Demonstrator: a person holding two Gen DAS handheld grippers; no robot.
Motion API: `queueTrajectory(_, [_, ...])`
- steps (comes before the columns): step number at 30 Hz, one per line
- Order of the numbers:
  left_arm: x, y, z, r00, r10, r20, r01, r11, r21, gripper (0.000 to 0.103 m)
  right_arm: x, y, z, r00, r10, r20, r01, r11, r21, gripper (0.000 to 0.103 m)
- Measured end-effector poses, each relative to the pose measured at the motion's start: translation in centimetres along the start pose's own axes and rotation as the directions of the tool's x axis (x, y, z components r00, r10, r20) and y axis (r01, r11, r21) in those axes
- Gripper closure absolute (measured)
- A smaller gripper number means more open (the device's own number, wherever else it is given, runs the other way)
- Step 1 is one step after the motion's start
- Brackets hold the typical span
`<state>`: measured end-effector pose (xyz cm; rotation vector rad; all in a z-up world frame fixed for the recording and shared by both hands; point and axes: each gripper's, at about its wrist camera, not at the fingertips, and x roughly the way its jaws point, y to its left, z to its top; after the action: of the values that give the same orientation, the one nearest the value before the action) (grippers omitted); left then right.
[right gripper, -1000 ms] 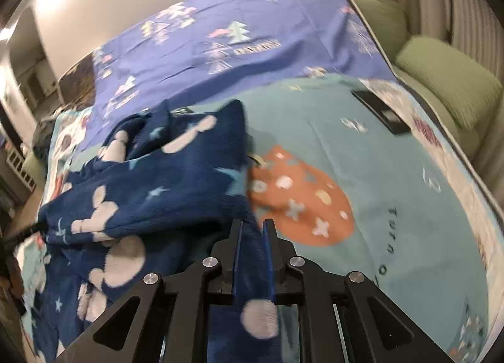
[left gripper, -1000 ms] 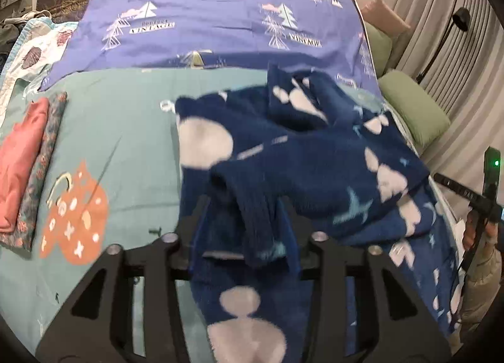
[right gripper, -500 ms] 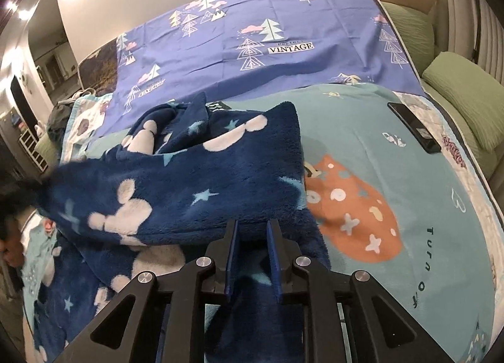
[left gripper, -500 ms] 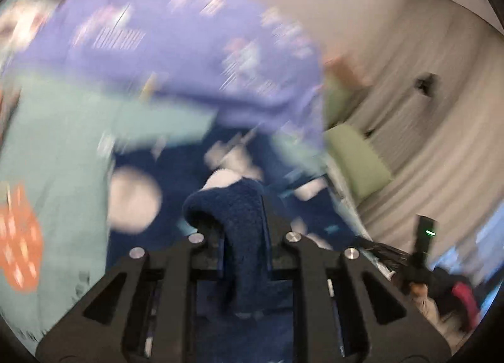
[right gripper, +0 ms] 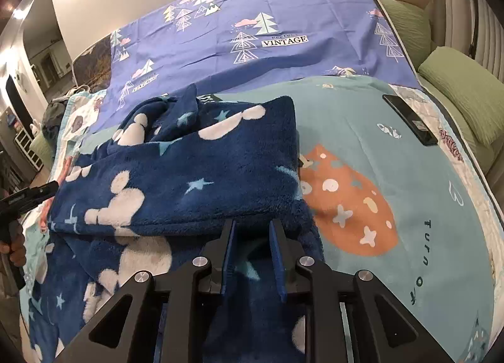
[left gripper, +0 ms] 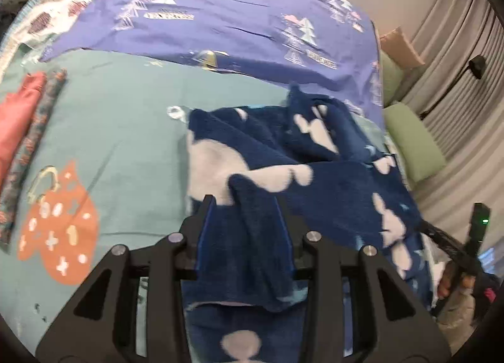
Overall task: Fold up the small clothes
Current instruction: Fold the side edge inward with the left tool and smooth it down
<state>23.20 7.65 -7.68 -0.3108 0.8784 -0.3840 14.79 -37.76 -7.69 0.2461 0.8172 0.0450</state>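
Left gripper [left gripper: 247,205]: jaws pinch a bunched fold of navy fleece garment [left gripper: 330,180]. Right gripper [right gripper: 251,230]: jaws slightly parted over the garment [right gripper: 195,167]; no clamped fabric discernible between them. Garment lies partly folded on teal bedspread [right gripper: 425,205]. Black phone [right gripper: 409,119] near bed edge; pink folded cloth [left gripper: 15,114] far left.
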Motion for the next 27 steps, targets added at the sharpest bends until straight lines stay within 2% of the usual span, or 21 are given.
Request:
queueTrajectory(2, [0.9, -0.2, 0.1, 0.998, -0.048, -0.043, 0.047, 0.999, -0.015, 0.064, 0.0, 0.2, 0.1, 1.0, 0.0, 0.006, 0.0, 1.0, 0.004, 0.081])
queueTrajectory(4, [2.2, -0.4, 0.4, 0.998, -0.008, -0.064, 0.007, 1.0, -0.023, 0.064, 0.0, 0.5, 0.0, 1.0, 0.002, 0.009, -0.002, 1.0, 0.001, 0.08])
queueTrajectory(6, [2.4, -0.7, 0.5, 0.998, 0.063, -0.021, -0.064, 0.998, -0.03, 0.097, 0.1, 0.7, 0.0, 1.0, 0.004, 0.004, -0.004, 1.0, -0.007, 0.08])
queueTrajectory(7, [1.7, -0.9, 0.6, 0.995, 0.096, 0.033, -0.094, 0.995, -0.039, 0.097, 0.2, 0.8, 0.0, 1.0, 0.003, 0.002, -0.003, 1.0, -0.01, 0.08])
queueTrajectory(8, [-0.1, -1.5, 0.7, 0.988, 0.08, 0.128, -0.075, 0.996, -0.044, 0.097, 0.2, 0.9, 0.1, 1.0, 0.003, 0.003, -0.003, 1.0, -0.012, 0.08])
queueTrajectory(10, [-2.0, -2.6, 0.9, 0.976, 0.055, 0.21, -0.055, 0.998, -0.007, 0.095, -0.2, 1.1, 0.2, 1.0, 0.021, 0.018, -0.02, 1.0, -0.024, 0.08])
queueTrajectory(12, [-2.2, -3.1, 1.4, 0.974, 0.109, 0.198, -0.116, 0.993, 0.027, 0.093, -0.4, 1.4, 0.4, 0.999, 0.017, 0.029, -0.016, 0.999, -0.052, 0.077])
queueTrajectory(15, [-0.7, -1.7, 1.3, 0.965, 0.234, 0.115, -0.238, 0.971, 0.018, 0.093, 1.1, 1.6, 0.6, 0.999, -0.039, -0.026, 0.037, 0.997, -0.066, 0.073])
queueTrajectory(17, [-1.1, -0.4, 0.5, 0.965, 0.244, 0.095, -0.244, 0.97, -0.02, 0.093, 2.1, 1.4, 0.1, 0.996, -0.063, -0.064, 0.06, 0.997, -0.054, 0.073])
queueTrajectory(18, [-1.7, 0.1, 0.0, 0.971, 0.219, 0.098, -0.216, 0.976, -0.042, 0.092, 2.0, 1.2, -0.2, 0.996, -0.057, -0.066, 0.054, 0.998, -0.039, 0.073])
queueTrajectory(19, [-2.2, 0.3, -0.4, 0.976, 0.193, 0.098, -0.189, 0.981, -0.05, 0.087, 1.7, 1.2, -0.4, 0.996, -0.05, -0.067, 0.048, 0.998, -0.033, 0.073])
queueTrajectory(21, [-3.4, 0.2, -1.8, 0.985, 0.145, 0.09, -0.144, 0.989, -0.024, 0.074, 0.9, 1.0, -0.9, 0.997, -0.047, -0.062, 0.045, 0.998, -0.04, 0.073])
queueTrajectory(23, [-4.3, -1.0, -2.8, 0.986, 0.137, 0.097, -0.141, 0.99, 0.029, 0.058, -0.1, 0.9, -1.2, 0.997, -0.049, -0.054, 0.046, 0.998, -0.045, 0.073])
queueTrajectory(27, [-4.2, -3.5, -1.8, 0.986, 0.124, 0.11, -0.134, 0.987, 0.092, 0.048, -1.0, 1.3, -0.7, 0.998, -0.011, -0.054, 0.009, 1.0, -0.029, 0.073])
